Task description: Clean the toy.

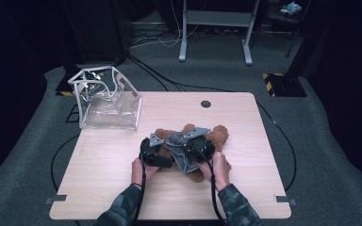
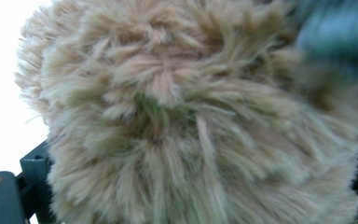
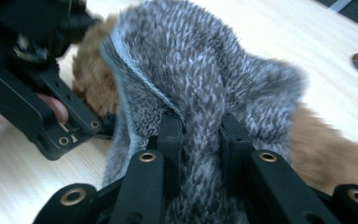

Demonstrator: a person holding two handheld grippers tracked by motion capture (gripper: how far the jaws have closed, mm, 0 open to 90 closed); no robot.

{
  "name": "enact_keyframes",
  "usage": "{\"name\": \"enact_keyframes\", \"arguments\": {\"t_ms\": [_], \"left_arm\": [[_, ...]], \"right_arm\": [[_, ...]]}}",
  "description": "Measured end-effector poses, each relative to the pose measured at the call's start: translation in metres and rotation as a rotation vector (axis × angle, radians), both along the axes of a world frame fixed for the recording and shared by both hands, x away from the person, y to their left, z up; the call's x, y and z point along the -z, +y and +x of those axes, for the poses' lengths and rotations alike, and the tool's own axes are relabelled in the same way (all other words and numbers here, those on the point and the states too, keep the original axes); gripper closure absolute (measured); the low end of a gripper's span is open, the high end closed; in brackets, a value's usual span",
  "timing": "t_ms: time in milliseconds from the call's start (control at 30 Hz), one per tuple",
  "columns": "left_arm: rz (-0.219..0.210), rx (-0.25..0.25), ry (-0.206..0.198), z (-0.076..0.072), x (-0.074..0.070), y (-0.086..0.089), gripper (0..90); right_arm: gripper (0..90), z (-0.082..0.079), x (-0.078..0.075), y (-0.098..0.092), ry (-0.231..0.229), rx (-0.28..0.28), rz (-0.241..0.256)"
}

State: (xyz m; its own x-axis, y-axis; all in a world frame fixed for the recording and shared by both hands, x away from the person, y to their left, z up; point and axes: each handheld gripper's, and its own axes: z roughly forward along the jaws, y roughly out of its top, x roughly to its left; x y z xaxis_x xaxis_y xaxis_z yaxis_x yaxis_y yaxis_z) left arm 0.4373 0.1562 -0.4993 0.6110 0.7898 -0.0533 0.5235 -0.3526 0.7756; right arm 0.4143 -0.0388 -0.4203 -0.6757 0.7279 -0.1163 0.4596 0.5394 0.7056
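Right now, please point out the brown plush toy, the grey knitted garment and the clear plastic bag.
brown plush toy (image 2: 177, 121), left gripper view, its fur
grey knitted garment (image 3: 200, 70), right gripper view, its upper fold
clear plastic bag (image 1: 106, 109), high view, its front wall

The teddy bear (image 1: 202, 141) lies on the table (image 1: 245, 188), under and beyond both grippers. The left gripper (image 1: 152, 151) sits just left of the right gripper (image 1: 195, 148), with the bear's knitted garment (image 1: 179, 153) between them. Far beyond the left gripper, the clear bag (image 1: 107, 101) stands at the table's far left corner.

Dim room, lit table, blurred overexposed close-ups.
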Motion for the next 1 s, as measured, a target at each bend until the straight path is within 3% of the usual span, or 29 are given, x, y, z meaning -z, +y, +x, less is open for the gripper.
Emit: {"name": "enact_keyframes", "arguments": {"t_ms": [67,133,267,300,333,600,667,767,867,933,967,1000], "left_arm": [[-0.009,-0.003,-0.001,0.000,0.000,0.000,3.9],[-0.004,0.004,-0.001,0.000,0.000,0.000,3.9],[-0.015,0.003,-0.004,0.000,0.001,0.000,3.9],[-0.008,0.009,-0.004,0.000,0.000,0.000,3.9],[-0.011,0.006,-0.003,0.000,0.000,0.000,3.9],[-0.005,0.014,-0.002,0.001,-0.002,-0.001,3.9],[0.003,0.020,0.000,0.001,-0.003,0.000,3.9],[-0.016,0.012,0.002,0.002,-0.002,0.000,3.9],[-0.008,0.015,0.009,0.003,-0.003,0.001,3.9],[-0.012,0.016,0.008,0.003,-0.002,0.001,4.0],[-0.028,0.001,0.023,0.004,-0.003,0.000,4.0],[-0.016,0.009,0.026,0.005,-0.004,0.001,4.0]], "right_arm": [[74.7,-0.001,0.005,0.000,0.007,0.019,-0.007],[74.9,-0.001,0.004,-0.007,0.001,0.019,0.012],[75.1,-0.006,0.002,-0.025,0.000,0.035,0.006],[75.1,-0.009,0.001,-0.031,0.020,0.060,0.012],[75.1,-0.009,0.002,-0.038,0.005,0.059,0.014],[75.3,-0.016,0.007,-0.080,0.021,0.156,0.068],[75.2,-0.017,0.007,-0.085,0.026,0.161,0.064],[75.0,-0.018,0.009,-0.105,0.041,0.224,0.065],[74.8,-0.017,0.014,-0.118,0.052,0.262,0.054],[74.8,-0.017,0.013,-0.123,0.066,0.284,0.078],[74.8,-0.018,0.010,-0.122,0.056,0.280,0.093],[74.8,-0.019,0.006,-0.119,0.038,0.273,0.100]]}}
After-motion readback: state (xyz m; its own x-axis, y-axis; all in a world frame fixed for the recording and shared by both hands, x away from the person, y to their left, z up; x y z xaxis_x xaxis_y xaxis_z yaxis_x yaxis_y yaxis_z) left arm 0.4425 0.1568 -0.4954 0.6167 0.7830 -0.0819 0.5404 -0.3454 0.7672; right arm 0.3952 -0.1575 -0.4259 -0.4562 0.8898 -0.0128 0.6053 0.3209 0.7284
